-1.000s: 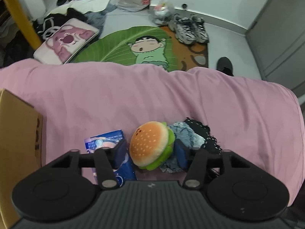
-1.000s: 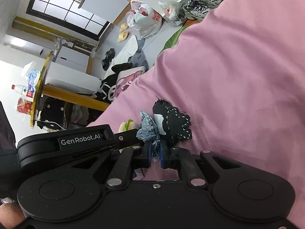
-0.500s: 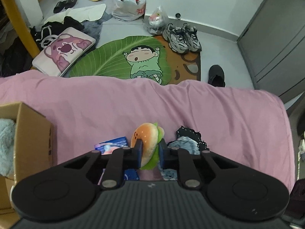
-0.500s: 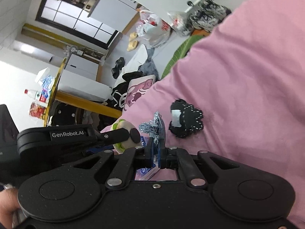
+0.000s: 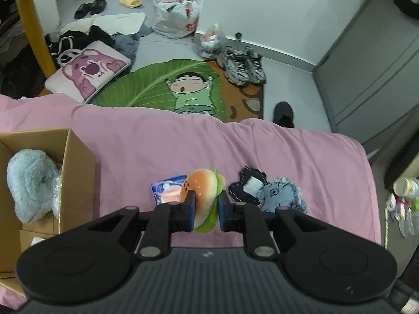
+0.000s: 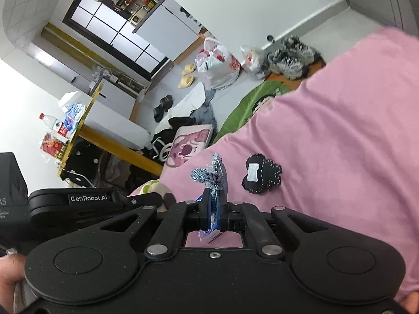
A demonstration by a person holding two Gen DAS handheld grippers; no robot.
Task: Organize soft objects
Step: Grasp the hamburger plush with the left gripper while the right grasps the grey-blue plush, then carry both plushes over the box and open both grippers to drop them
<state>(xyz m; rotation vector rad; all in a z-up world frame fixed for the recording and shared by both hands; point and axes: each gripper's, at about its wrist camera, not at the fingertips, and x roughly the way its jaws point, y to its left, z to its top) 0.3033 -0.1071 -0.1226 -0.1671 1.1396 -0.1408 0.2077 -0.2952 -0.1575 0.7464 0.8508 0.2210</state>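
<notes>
My left gripper is shut on a burger plush and holds it above the pink bed cover. My right gripper is shut on a blue denim soft toy, lifted off the cover; the toy also shows in the left wrist view. A black stitched soft toy lies on the cover beside it and shows in the left wrist view. A cardboard box at the left holds a grey fluffy plush.
A blue packet lies on the cover under the burger. Beyond the bed's edge the floor holds a leaf rug, a pink pillow, sneakers and bags. A yellow table leg stands at left.
My left gripper closed on the burger plush and lifted it. My right gripper lifted the denim toy away from the black toy. The box has come into view.
</notes>
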